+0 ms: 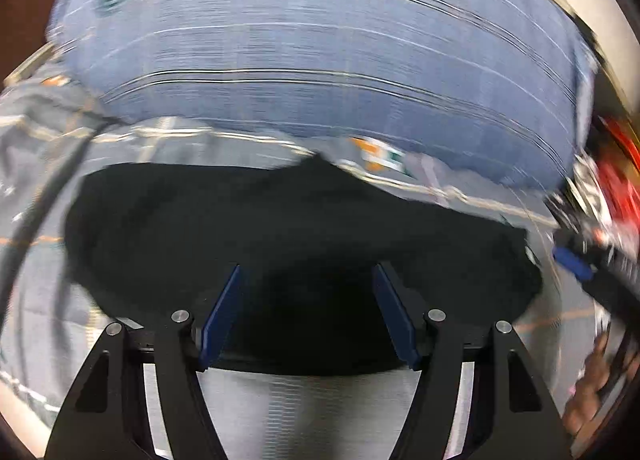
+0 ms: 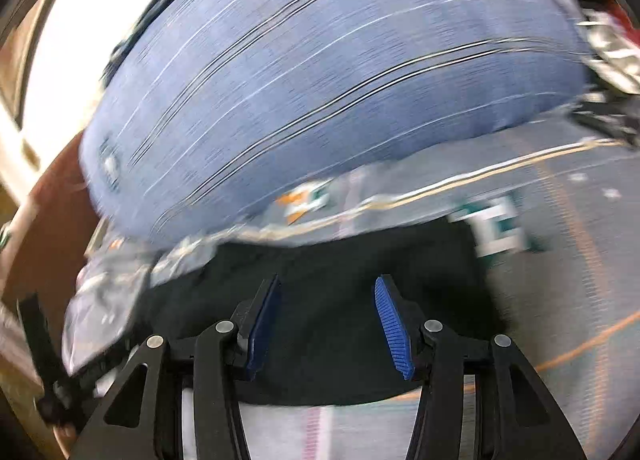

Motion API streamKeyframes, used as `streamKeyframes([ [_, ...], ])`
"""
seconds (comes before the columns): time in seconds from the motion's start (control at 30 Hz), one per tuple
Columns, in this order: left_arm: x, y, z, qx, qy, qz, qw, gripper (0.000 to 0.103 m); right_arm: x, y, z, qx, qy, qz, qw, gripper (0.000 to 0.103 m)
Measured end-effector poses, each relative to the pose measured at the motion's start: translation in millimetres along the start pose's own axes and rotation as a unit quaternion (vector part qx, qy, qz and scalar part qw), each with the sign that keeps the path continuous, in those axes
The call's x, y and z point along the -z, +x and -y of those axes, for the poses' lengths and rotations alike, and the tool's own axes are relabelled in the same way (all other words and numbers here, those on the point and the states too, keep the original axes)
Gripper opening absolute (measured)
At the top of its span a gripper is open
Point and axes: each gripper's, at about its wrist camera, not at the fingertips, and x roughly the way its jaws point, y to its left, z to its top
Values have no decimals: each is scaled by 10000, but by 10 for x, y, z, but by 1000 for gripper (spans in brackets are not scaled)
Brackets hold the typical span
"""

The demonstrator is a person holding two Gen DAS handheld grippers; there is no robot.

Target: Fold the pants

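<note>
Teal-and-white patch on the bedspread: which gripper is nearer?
Right. The patch lies just ahead and right of the right gripper; the left gripper sits farther left over the pants, with the patch outside its view.

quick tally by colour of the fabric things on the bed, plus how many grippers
black pants: 1
blue striped pillow: 1
grey patterned bedsheet: 1
grippers: 2, left gripper and right gripper, both with jaws apart
total: 5
</note>
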Motion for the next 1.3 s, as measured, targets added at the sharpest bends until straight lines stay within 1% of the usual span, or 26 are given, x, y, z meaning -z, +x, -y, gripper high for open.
streamKeyframes([
  [0.03, 3, 0, 89, 68, 96, 31, 9999, 66, -58, -53, 139, -172, 114, -21, 9998, 52],
  [0.07, 27, -5, 210, 176, 232, 81, 9995, 66, -112, -102, 268, -244, 206, -15, 9995, 52],
  [0.1, 67, -16, 367, 379, 470, 142, 9981, 66, -149, -136, 366, -210, 268, 21, 9994, 52],
  [0.17, 147, -26, 583, 579, 851, 203, 9945, 66, -192, -147, 609, 94, 527, 98, 9985, 52],
  [0.2, 209, -26, 690, 656, 1078, 227, 9917, 66, -201, -101, 763, 144, 788, 13, 9968, 52],
  [0.27, 314, 5, 855, 791, 1460, 172, 9860, 66, -211, 22, 958, -16, 1220, -295, 9921, 52],
  [0.33, 399, 27, 1063, 1000, 1929, 60, 9761, 66, -218, 153, 1101, -152, 1540, -653, 9858, 52],
  [0.37, 423, 36, 1161, 1039, 2115, 49, 9718, 66, -221, 216, 1126, -169, 1568, -840, 9839, 52],
  [0.47, 540, 51, 1474, 1029, 2670, 118, 9581, 66, -228, 332, 1108, -103, 1410, -1210, 9825, 52],
  [0.57, 637, 153, 1797, 852, 3258, 156, 9414, 66, -214, 354, 1129, -152, 1497, -1290, 9802, 52],
  [0.63, 687, 234, 1930, 801, 3504, 84, 9331, 66, -222, 347, 1187, -206, 1548, -1361, 9783, 52],
  [0.67, 700, 300, 2010, 862, 3589, -23, 9294, 66, -225, 350, 1209, -221, 1533, -1407, 9779, 52],
  [0.7, 705, 347, 2061, 901, 3621, -100, 9277, 66, -223, 354, 1246, -232, 1556, -1442, 9770, 52],
  [0.77, 709, 425, 2161, 944, 3727, -178, 9230, 66, -220, 372, 1347, -361, 1736, -1544, 9720, 52],
  [0.83, 716, 540, 2293, 832, 3955, -261, 9143, 66, -234, 395, 1433, -586, 1873, -1663, 9663, 52],
  [0.87, 723, 598, 2339, 754, 4030, -295, 9116, 67, -246, 408, 1452, -668, 1855, -1732, 9650, 52],
  [0.93, 681, 621, 2362, 827, 3985, -218, 9132, 67, -265, 408, 1482, -748, 1902, -1754, 9630, 52],
  [1.03, 603, 672, 2414, 537, 3977, -210, 9157, 66, -268, 408, 1540, -831, 2026, -1813, 9587, 52],
  [1.1, 602, 678, 2456, 544, 4045, -248, 9126, 57, -268, 415, 1561, -837, 2100, -1839, 9566, 52],
  [1.17, 630, 663, 2490, 628, 4126, -323, 9082, 29, -265, 433, 1554, -882, 2107, -1920, 9544, 52],
  [1.2, 633, 678, 2502, 685, 4119, -413, 9077, 23, -268, 425, 1558, -925, 2106, -1938, 9537, 52],
  [1.23, 645, 663, 2521, 690, 4106, -460, 9080, 14, -267, 430, 1560, -955, 2116, -1958, 9528, 52],
  [1.3, 642, 634, 2517, 649, 4045, -451, 9111, 10, -263, 445, 1571, -1015, 2143, -2020, 9503, 52],
])
